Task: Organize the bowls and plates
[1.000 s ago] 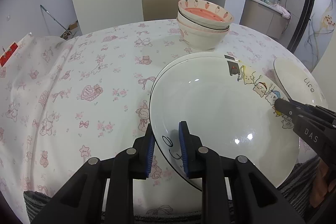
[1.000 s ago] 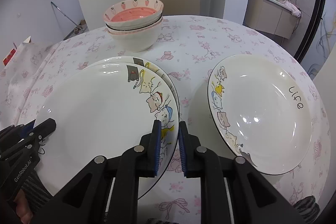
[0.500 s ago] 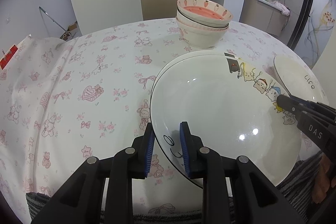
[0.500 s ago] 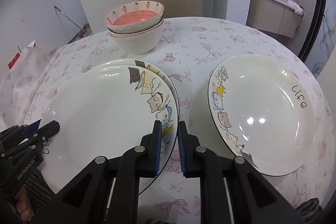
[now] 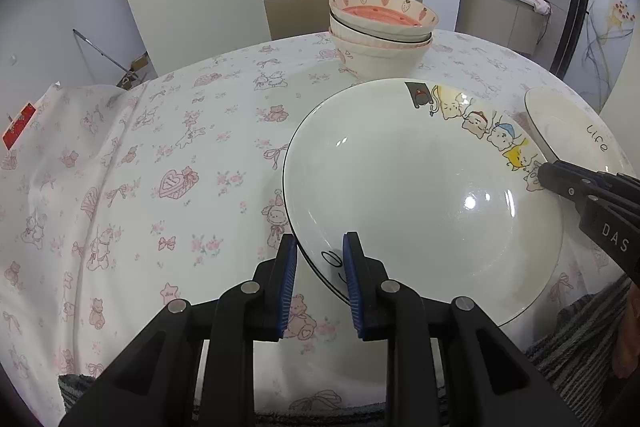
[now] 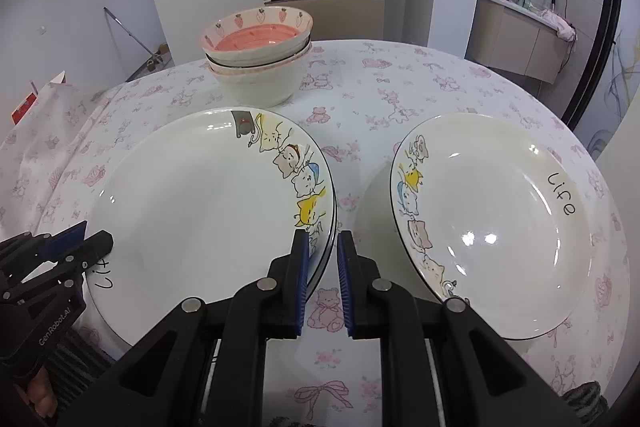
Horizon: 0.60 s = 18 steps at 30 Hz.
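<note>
A white plate point(image 5: 400, 187) with a row of cartoon cats and the word "Life" on its rim rests on a like plate, whose rim point(image 6: 331, 205) just shows beneath it. My left gripper point(image 5: 320, 259) is shut on the top plate's near-left rim, one pad over it and one under. My right gripper point(image 6: 323, 247) is shut on the plate's right rim by the yellow cat. Each gripper shows in the other's view: the right gripper point(image 5: 546, 174), the left gripper point(image 6: 102, 239). A third cat plate point(image 6: 488, 211) lies alone to the right. Stacked strawberry bowls point(image 6: 256, 67) stand behind.
A round table under a white cloth with pink prints point(image 5: 160, 147) carries everything. Its left half is bare cloth. A grey striped sleeve point(image 5: 580, 347) lies at the near edge. Cabinets and a wall stand beyond the table's far side.
The held plate has sunk and lined up over the plate below, so that plate's far rim no longer shows. Both grippers stayed on the rim.
</note>
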Each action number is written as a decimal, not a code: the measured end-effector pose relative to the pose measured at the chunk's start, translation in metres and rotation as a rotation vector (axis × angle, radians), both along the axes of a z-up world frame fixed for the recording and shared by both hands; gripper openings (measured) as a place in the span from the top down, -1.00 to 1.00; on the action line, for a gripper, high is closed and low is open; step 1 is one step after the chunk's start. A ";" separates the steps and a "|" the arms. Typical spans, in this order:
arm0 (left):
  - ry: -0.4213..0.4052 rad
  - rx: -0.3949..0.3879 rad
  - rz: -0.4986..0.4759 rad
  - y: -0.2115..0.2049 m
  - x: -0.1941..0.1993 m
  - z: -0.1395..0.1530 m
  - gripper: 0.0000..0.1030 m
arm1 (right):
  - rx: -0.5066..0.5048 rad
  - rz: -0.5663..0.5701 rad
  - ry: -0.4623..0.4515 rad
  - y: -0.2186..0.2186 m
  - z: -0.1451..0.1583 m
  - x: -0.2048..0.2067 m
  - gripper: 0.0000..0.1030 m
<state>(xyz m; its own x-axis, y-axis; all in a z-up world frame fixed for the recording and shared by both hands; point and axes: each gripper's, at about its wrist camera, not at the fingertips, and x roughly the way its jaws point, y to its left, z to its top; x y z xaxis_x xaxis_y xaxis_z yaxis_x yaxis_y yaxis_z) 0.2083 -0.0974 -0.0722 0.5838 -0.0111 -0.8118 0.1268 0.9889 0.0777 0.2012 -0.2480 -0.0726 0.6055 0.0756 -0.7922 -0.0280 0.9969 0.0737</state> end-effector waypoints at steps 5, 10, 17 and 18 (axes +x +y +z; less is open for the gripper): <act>0.000 -0.002 0.000 -0.001 0.000 0.000 0.51 | 0.006 0.005 0.004 0.000 -0.001 0.000 0.74; 0.013 -0.050 0.004 0.005 0.003 0.000 0.49 | 0.008 0.002 0.007 -0.001 -0.001 0.001 0.74; 0.034 -0.108 0.029 0.016 0.007 0.001 0.39 | 0.027 -0.003 0.011 -0.003 -0.002 0.000 0.74; 0.028 -0.105 0.033 0.017 0.007 0.001 0.39 | 0.027 -0.004 0.010 -0.002 -0.002 0.000 0.74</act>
<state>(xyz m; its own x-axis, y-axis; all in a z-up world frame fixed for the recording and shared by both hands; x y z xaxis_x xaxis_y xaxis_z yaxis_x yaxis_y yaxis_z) 0.2150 -0.0805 -0.0709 0.5619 -0.0783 -0.8235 0.0949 0.9950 -0.0299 0.2009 -0.2503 -0.0749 0.5977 0.0948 -0.7961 -0.0235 0.9946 0.1007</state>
